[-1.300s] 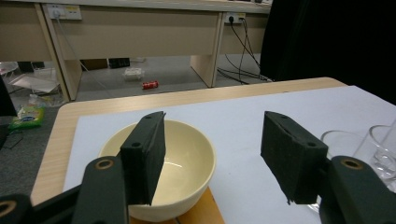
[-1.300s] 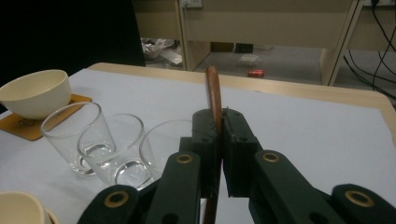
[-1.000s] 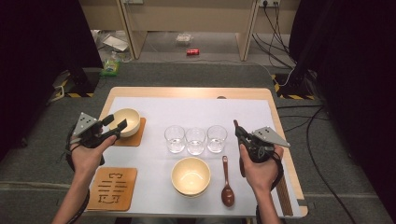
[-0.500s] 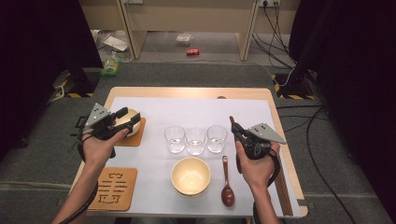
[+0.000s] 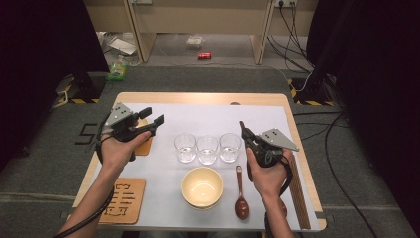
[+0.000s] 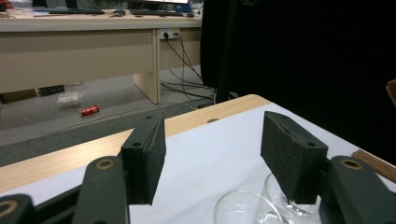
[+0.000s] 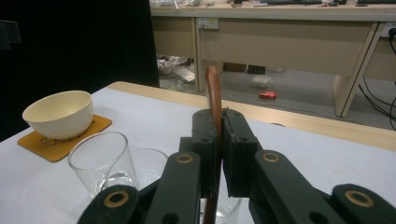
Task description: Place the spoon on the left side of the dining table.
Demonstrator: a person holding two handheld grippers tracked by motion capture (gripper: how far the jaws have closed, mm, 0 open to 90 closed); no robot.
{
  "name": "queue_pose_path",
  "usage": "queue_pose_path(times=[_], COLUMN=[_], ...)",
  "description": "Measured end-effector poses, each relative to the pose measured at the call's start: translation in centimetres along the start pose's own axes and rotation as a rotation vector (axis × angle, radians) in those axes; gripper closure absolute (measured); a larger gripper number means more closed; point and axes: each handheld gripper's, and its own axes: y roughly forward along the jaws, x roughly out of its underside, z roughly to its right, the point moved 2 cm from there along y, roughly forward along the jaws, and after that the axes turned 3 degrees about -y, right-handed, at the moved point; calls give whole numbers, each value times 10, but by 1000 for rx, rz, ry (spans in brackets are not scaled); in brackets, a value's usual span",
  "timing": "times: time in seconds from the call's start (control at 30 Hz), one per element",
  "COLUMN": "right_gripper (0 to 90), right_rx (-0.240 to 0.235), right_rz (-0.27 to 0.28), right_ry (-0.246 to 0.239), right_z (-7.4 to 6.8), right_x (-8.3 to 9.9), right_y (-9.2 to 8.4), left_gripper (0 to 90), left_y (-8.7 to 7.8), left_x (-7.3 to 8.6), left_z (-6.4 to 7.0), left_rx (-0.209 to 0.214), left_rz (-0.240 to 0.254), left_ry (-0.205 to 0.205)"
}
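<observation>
Gripping brown wooden stick (image 7: 213, 88) upright near three glasses (image 5: 207, 148) — right gripper (image 7: 220, 116) jaws clamped on it. Left gripper (image 5: 153, 115) jaws wide, empty. One bowl (image 7: 58, 114) sat on coaster (image 7: 93, 126) — second bowl (image 5: 202, 186) apparently not yet placed.

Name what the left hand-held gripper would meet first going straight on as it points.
Probably the white sheet beyond the glasses; the left hand-held gripper seems aimed above their rims, depth unclear.

Looks like an office or lab recording room: long pale desks (image 5: 198, 20) with wall sockets (image 7: 208, 23), loose cables (image 5: 292, 25) on grey carpet, black curtains (image 5: 44, 59) on both sides, hazard tape (image 5: 79, 101) by the wooden bench (image 5: 198, 97).
</observation>
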Motion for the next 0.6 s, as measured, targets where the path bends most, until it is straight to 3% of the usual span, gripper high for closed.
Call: queue_pose_path(times=[0.6], right_gripper=[846], right_rx=[-15], right_rz=[13], right_ry=[-6], right_z=[-7], right_x=[-3], right_y=[8], left_gripper=[399], left_y=[22], left_x=[-12], left_z=[30], left_rx=[76], left_rz=[-1], left_ry=[22])
